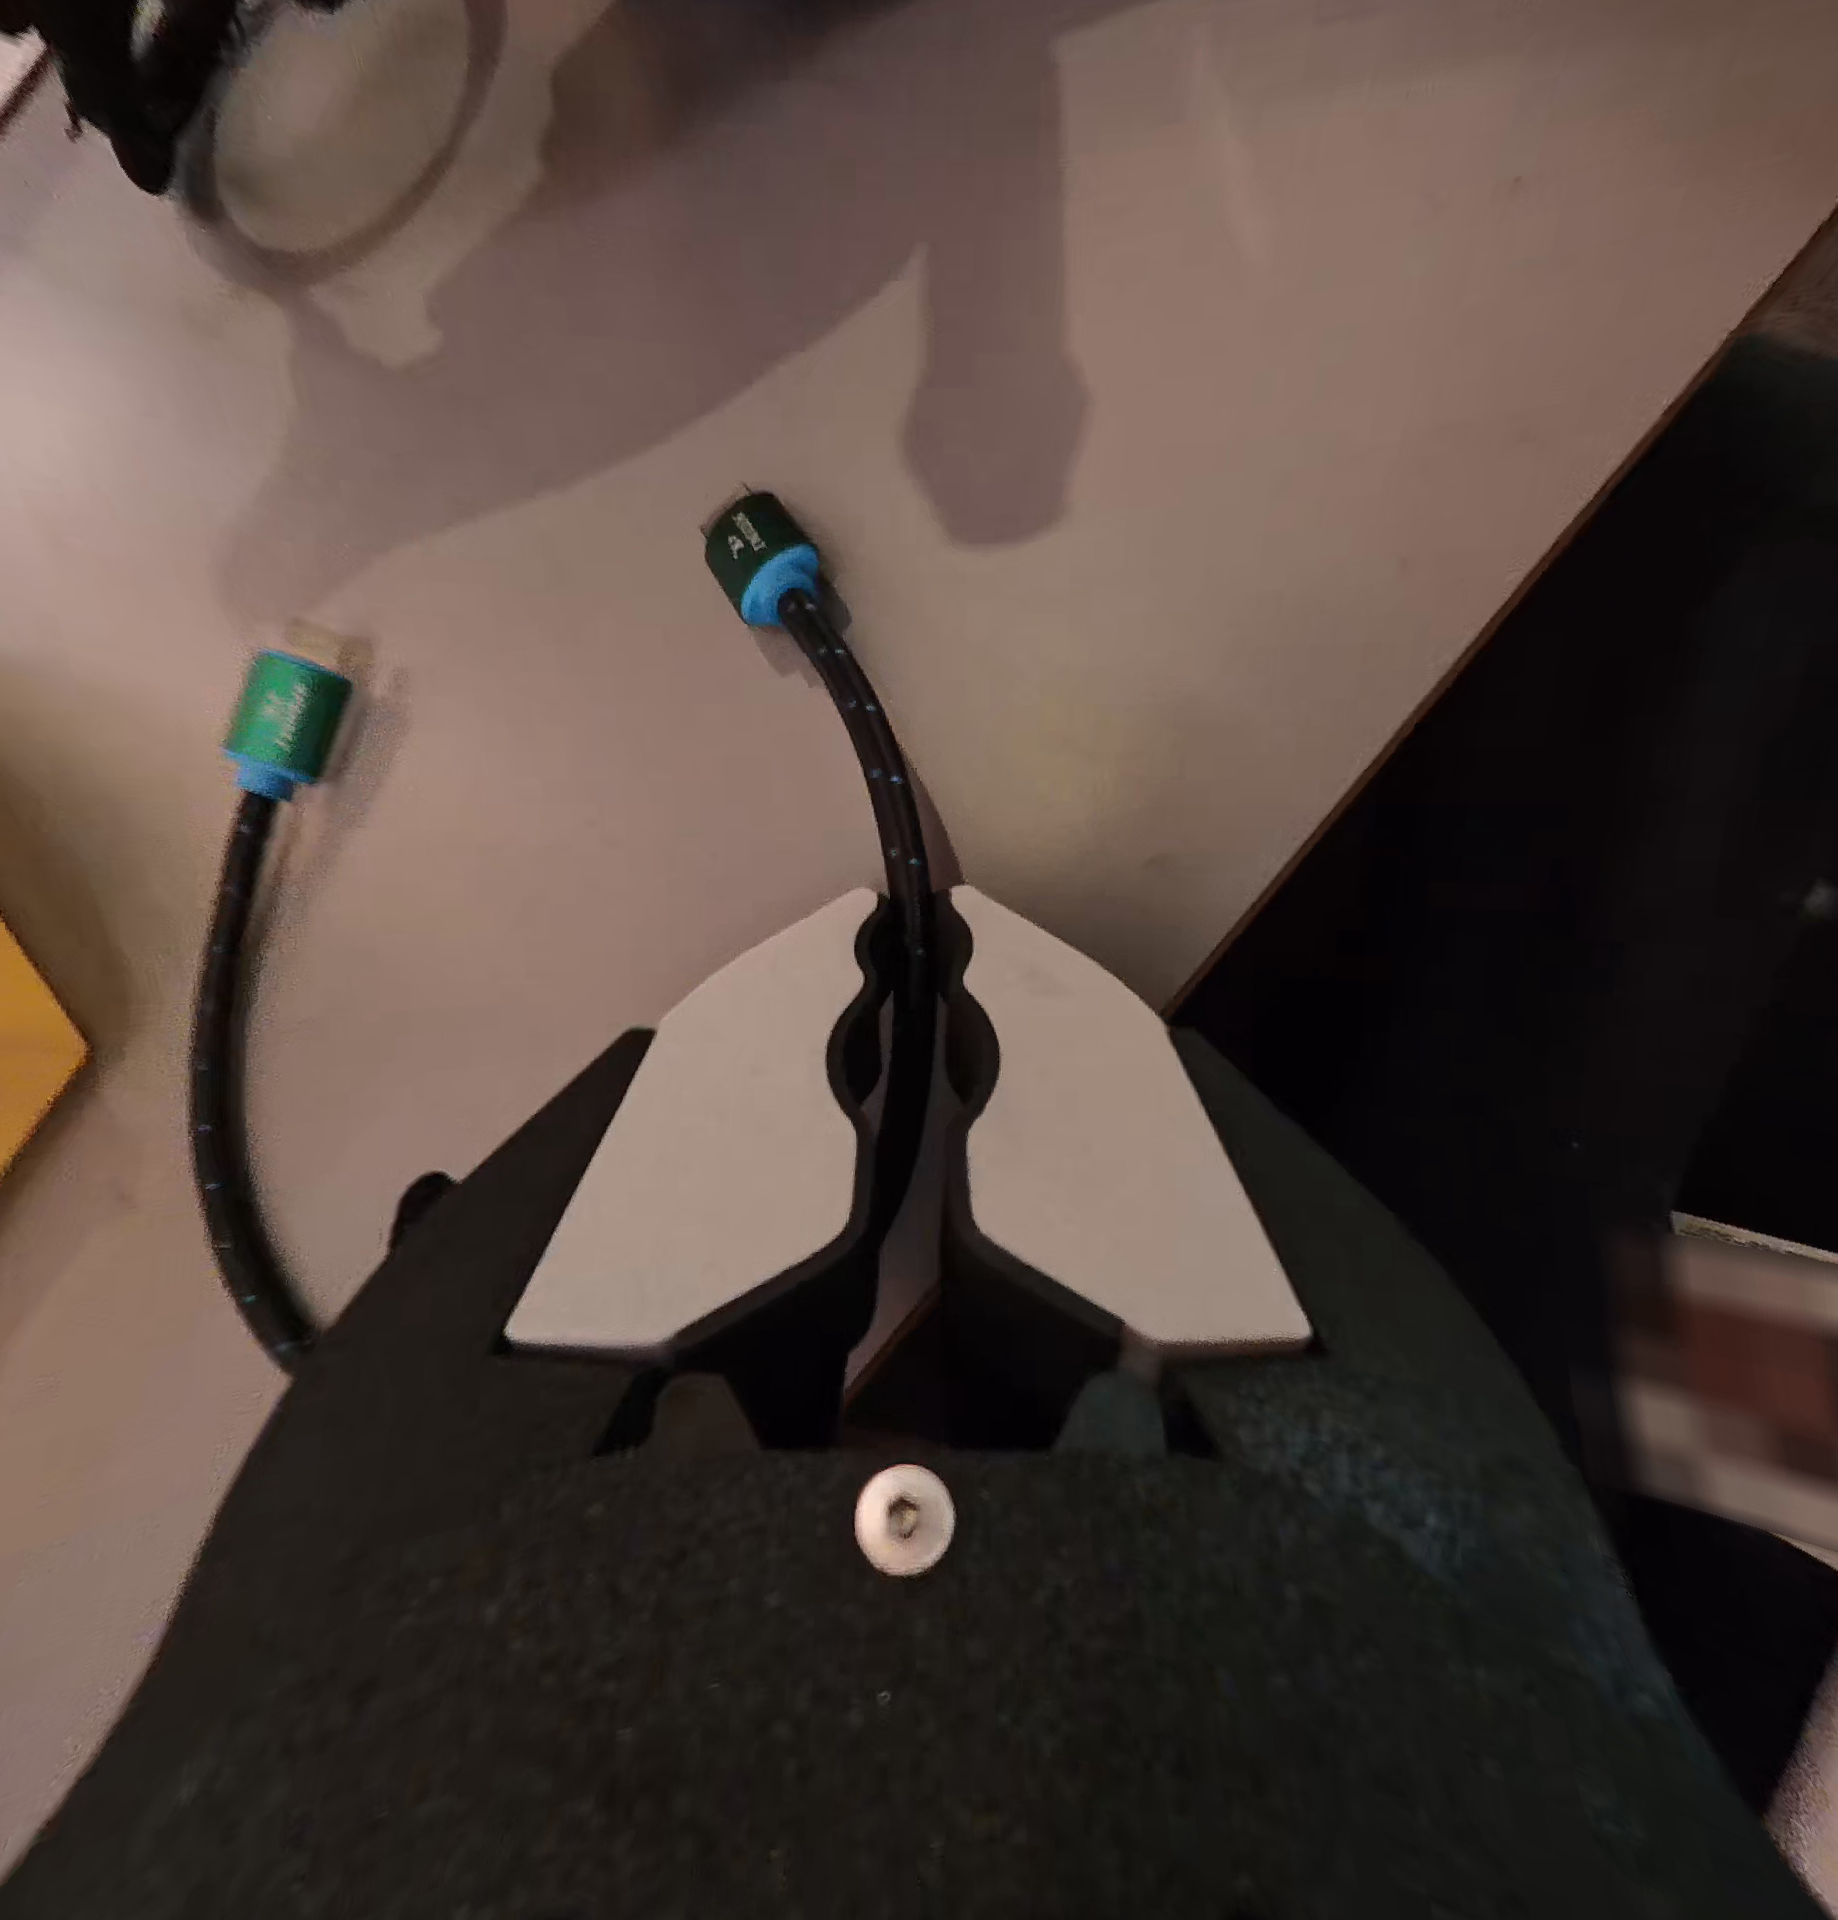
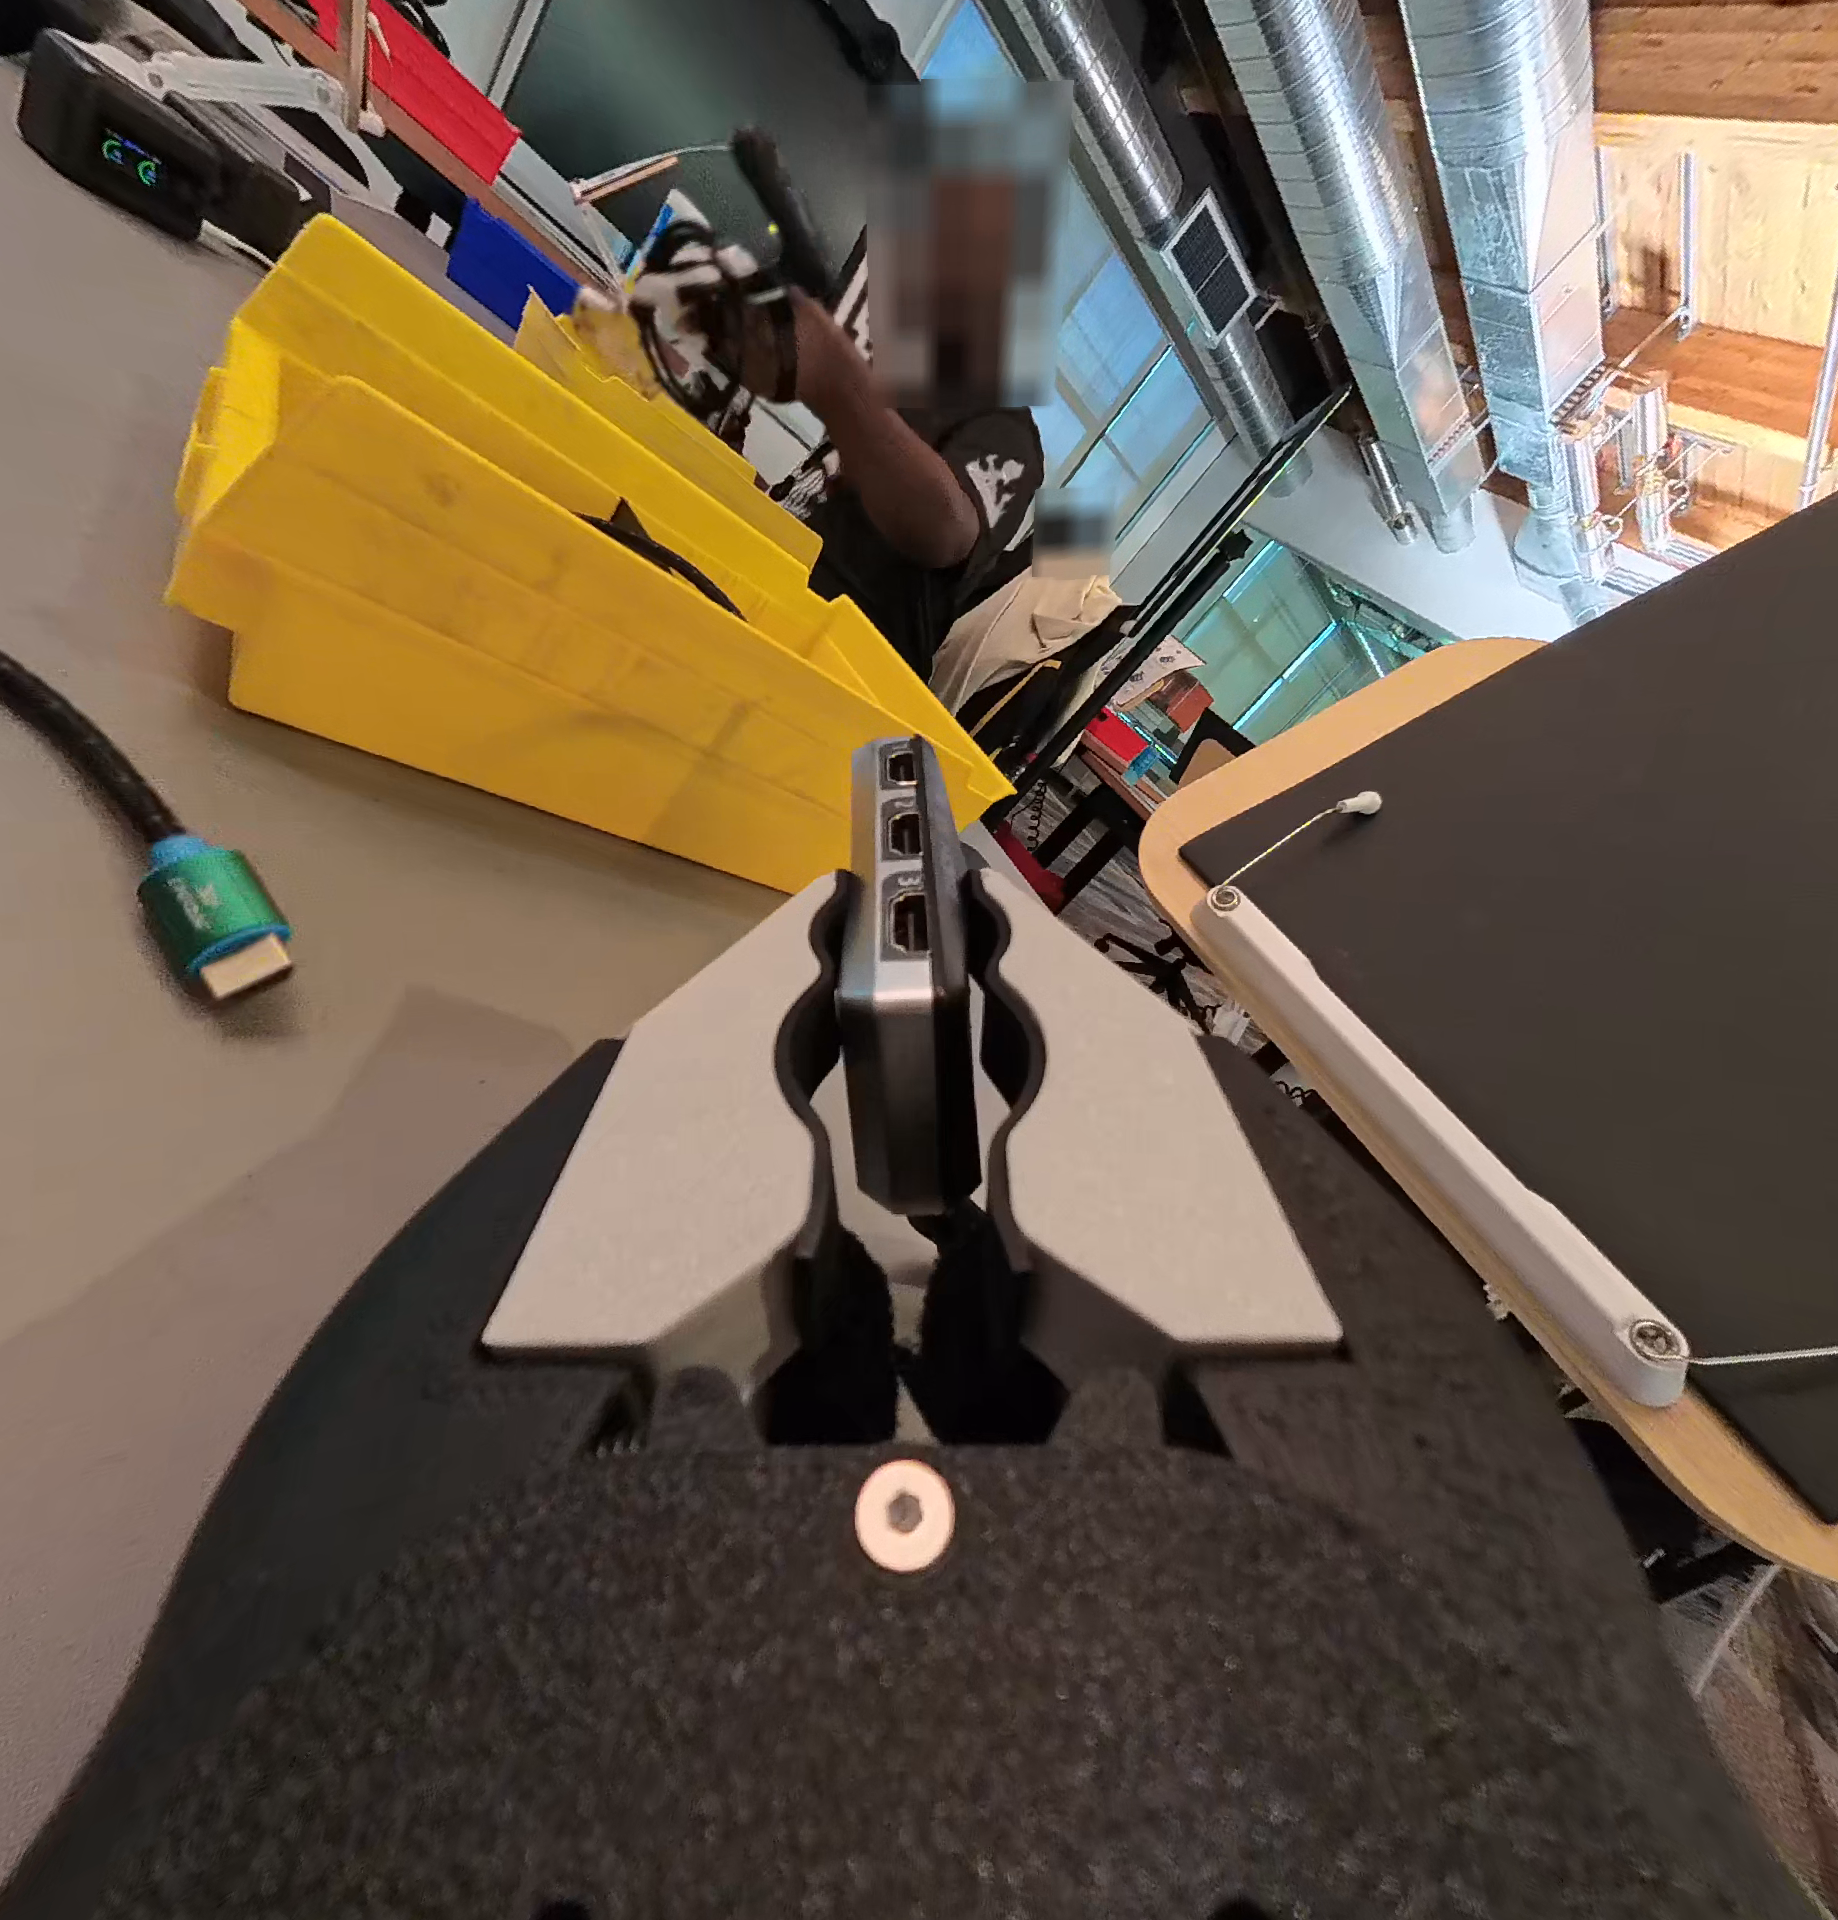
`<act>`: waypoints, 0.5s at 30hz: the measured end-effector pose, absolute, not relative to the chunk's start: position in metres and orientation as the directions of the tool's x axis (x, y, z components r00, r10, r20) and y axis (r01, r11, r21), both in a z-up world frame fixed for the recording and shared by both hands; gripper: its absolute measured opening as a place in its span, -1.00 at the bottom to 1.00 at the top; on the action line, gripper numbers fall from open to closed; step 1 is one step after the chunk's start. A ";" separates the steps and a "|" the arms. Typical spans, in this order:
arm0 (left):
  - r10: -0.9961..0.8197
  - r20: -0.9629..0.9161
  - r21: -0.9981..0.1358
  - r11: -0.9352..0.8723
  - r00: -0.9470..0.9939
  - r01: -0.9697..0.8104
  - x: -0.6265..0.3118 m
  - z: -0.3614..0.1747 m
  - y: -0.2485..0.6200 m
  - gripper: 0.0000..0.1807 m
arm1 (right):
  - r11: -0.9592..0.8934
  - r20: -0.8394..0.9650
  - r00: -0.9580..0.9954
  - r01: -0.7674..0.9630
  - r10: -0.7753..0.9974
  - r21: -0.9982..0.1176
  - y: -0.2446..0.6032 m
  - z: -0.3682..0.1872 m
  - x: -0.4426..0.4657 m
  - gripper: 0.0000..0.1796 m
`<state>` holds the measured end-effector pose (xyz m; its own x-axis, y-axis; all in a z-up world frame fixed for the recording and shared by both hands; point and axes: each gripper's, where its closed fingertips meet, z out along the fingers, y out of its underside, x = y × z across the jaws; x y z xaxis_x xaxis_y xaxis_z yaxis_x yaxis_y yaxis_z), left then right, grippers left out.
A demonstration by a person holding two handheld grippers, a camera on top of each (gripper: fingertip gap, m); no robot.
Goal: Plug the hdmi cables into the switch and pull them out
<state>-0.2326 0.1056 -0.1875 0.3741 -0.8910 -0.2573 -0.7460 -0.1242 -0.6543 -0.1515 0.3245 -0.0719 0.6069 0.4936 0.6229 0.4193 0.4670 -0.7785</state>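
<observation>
Filling most of both views, the pale desk (image 2: 115,1091) carries yellow bins (image 2: 499,623) upper left in the right wrist view. Right hand-held gripper (image 2: 904,904), centre frame, is clamped on the dark switch (image 2: 899,1039), ports facing cam. Left hand-held gripper (image 1: 910,904) is pinched tight on 1 black hdmi cable (image 1: 879,748), its green plug (image 1: 759,561) mid-frame. 2nd cable's plug (image 1: 286,722) lies loose at left.
</observation>
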 end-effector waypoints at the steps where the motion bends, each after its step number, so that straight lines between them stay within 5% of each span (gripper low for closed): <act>1: -0.889 -0.225 -0.663 -0.161 0.399 -0.732 -0.235 -0.188 0.107 -0.92 | 0.467 0.623 0.606 0.420 0.495 -0.779 0.324 -0.072 -0.152 -0.77; 8: -0.785 0.079 -0.771 -0.438 0.614 -0.461 -0.244 -0.175 0.117 -0.71 | 0.466 0.628 0.598 0.426 0.499 -0.776 0.325 -0.074 -0.154 -0.77; 15: -0.625 -0.040 -0.843 -0.398 0.779 -0.363 -0.228 -0.158 0.136 -0.44 | 0.465 0.631 0.594 0.431 0.499 -0.773 0.326 -0.075 -0.155 -0.77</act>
